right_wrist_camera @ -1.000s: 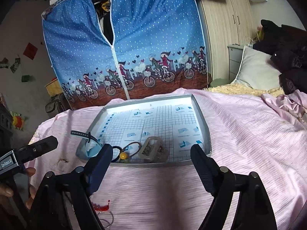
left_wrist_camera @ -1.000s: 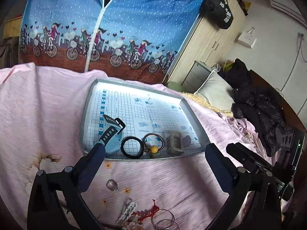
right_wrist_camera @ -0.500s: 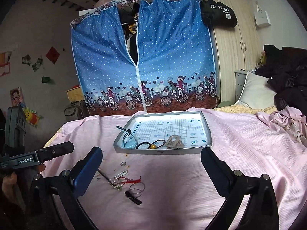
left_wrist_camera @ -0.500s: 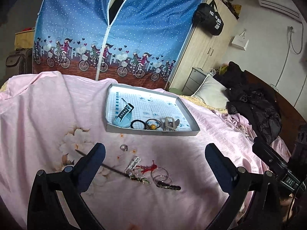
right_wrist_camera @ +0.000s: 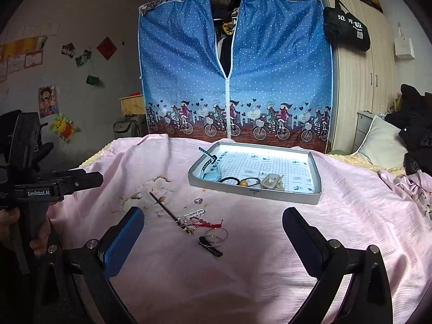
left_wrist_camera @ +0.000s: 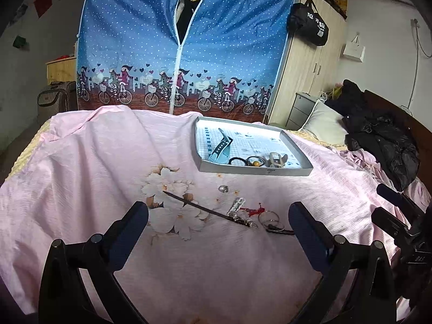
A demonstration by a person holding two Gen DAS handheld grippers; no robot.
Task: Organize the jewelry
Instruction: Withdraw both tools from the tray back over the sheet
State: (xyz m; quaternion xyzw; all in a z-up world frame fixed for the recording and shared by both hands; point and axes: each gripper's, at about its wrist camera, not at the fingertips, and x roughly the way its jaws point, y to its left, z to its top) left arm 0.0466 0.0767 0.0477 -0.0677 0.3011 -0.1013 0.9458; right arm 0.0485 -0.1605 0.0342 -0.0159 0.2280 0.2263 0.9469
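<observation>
Both claws, left [left_wrist_camera: 218, 232] and right [right_wrist_camera: 212, 239], hang spread and empty over the pink bedsheet [right_wrist_camera: 270, 270]. The loose jewelry heap [right_wrist_camera: 201, 226] lies at their 12 o'clock, short of the shallow grey tray [right_wrist_camera: 253, 191]. Its red cord, rings and dark hairpin look tangled; lifting one piece may drag the others along. Small pieces blur together.

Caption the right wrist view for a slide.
Open right gripper above loose jewelry on pink sheet; tray beyond holds four items.
</observation>
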